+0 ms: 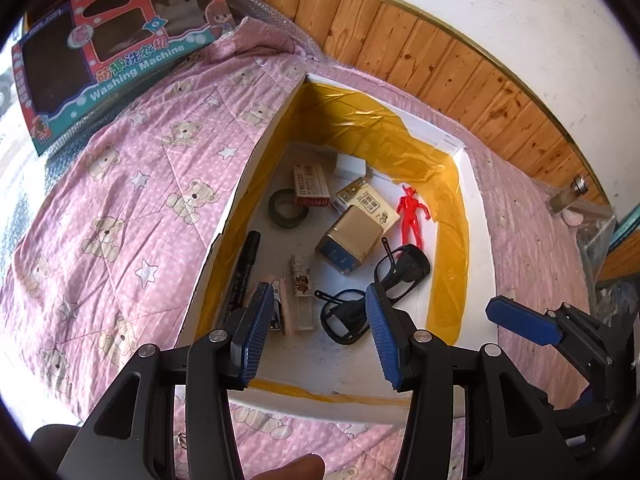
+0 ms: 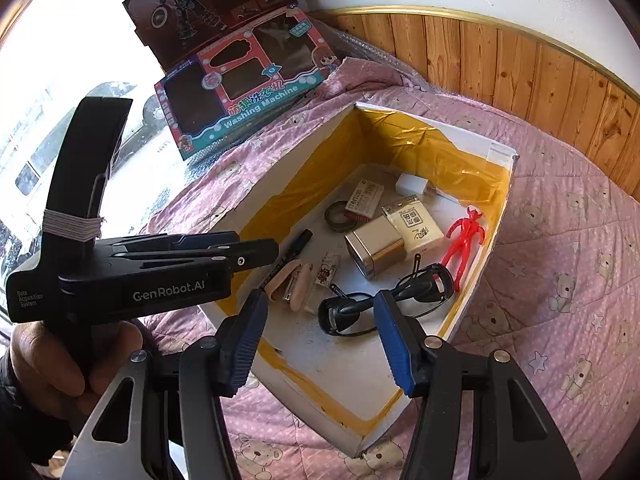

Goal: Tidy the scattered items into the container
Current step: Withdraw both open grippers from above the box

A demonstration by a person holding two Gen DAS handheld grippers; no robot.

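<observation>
I have both hand-held grippers poised above the box [image 1: 472,216], a white carton lined with yellow tape that sits on the pink bedspread [image 1: 132,184]. My left hand-held gripper [image 1: 318,332] has its jaws spread wide with nothing between the pads; my right hand-held gripper [image 2: 324,340] is the same, open and empty. I judge they hang here, over the box's near end, because whatever they carried is now dropped inside.

Everything I take for the scattered items lies on the box floor. The black glasses [image 2: 384,300] rest nearest the near wall, arms folded. Beside them, towards the right wall, lies the red figure [image 2: 464,236]. Further in from the glasses sits the gold tin [image 2: 372,246], with a cream pack [image 2: 416,220] leaning against it. Along the left wall lies a black marker [image 1: 246,268], and next to it a stapler [image 2: 290,282] and a small patterned lighter [image 1: 301,280]. A tape roll [image 1: 286,210], a red-and-white carton [image 1: 311,185] and a white charger [image 2: 410,184] fill the far end.

Beyond the box, a toy washing-machine package [image 2: 244,84] stays on the bed; I read it as too large to belong. Nothing loose shows on the bedspread around the box, so I judge the tidying nearly finished.
</observation>
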